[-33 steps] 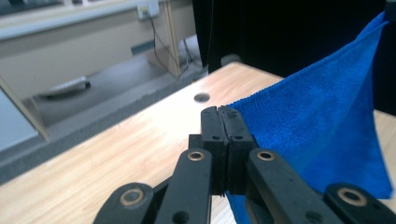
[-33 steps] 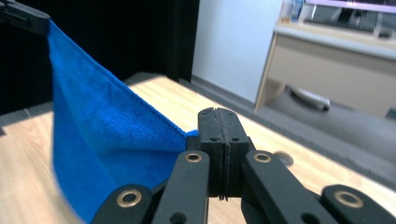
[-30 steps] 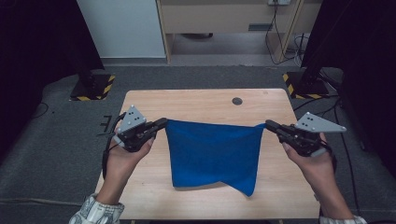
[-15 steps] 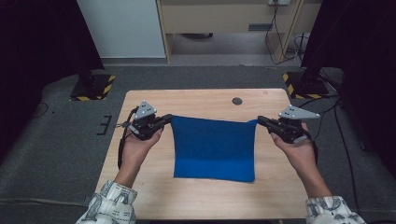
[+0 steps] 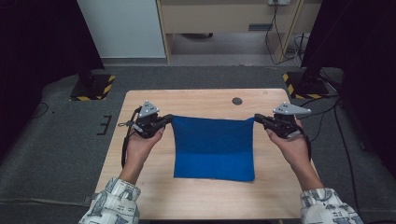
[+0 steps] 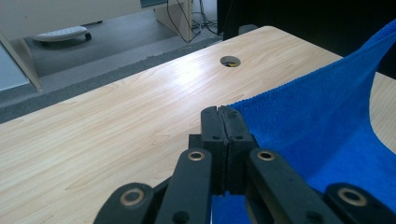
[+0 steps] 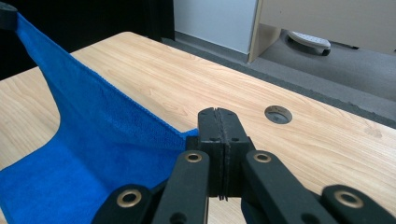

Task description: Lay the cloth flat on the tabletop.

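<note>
A blue cloth hangs stretched between both grippers over the wooden table; its lower part lies on the tabletop. My left gripper is shut on the cloth's top left corner, and my right gripper is shut on the top right corner. In the left gripper view the jaws are pressed together at the corner with the blue cloth running off to the right. The right gripper view has the closed jaws at the other corner, the cloth sagging away to the left.
A round cable hole sits in the table near its far edge, right of centre. Beyond the table are grey carpet, a white cabinet and stands with yellow-black striped bases.
Both grippers moved forward and down with the cloth's top corners, and its lower part has come to lie flatter on the table. The hold on both corners is unchanged.
</note>
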